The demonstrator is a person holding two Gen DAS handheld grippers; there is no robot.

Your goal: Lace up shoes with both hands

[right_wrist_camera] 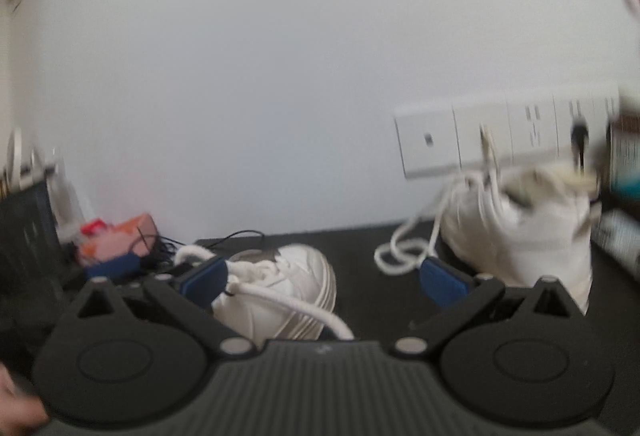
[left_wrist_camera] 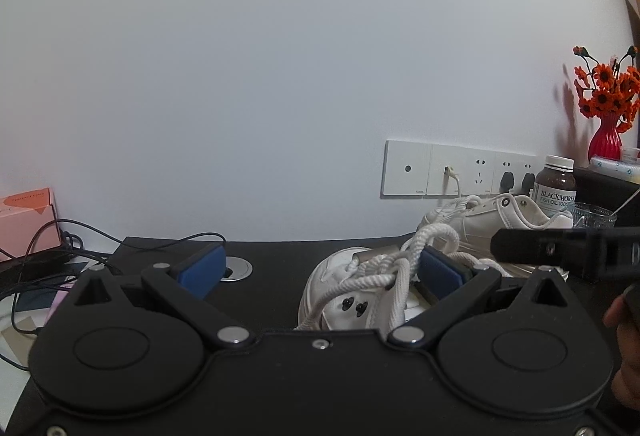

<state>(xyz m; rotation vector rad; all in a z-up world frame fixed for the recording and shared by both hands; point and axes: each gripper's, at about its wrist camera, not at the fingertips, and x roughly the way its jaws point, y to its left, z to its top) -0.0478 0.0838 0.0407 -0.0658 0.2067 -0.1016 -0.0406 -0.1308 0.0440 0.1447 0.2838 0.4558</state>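
- Your left hand-held gripper (left_wrist_camera: 320,268) stands wide open, gripping nothing; its right blue pad (left_wrist_camera: 440,272) sits against the tangled white laces (left_wrist_camera: 394,268) of the near shoe (left_wrist_camera: 344,300).
- Near shoe lies on the dark surface (left_wrist_camera: 276,288), toe toward the back edge, laces loose.
- Second shoe (left_wrist_camera: 492,220) sits at the back edge, under the wall sockets (left_wrist_camera: 456,169), beside a fish oil bottle (left_wrist_camera: 555,184).
- Your right hand-held gripper (right_wrist_camera: 322,278) is also wide open; one lace strand (right_wrist_camera: 288,302) runs past its left pad (right_wrist_camera: 204,282), not pinched.
- Right wrist view is blurred; finer detail cannot be told.
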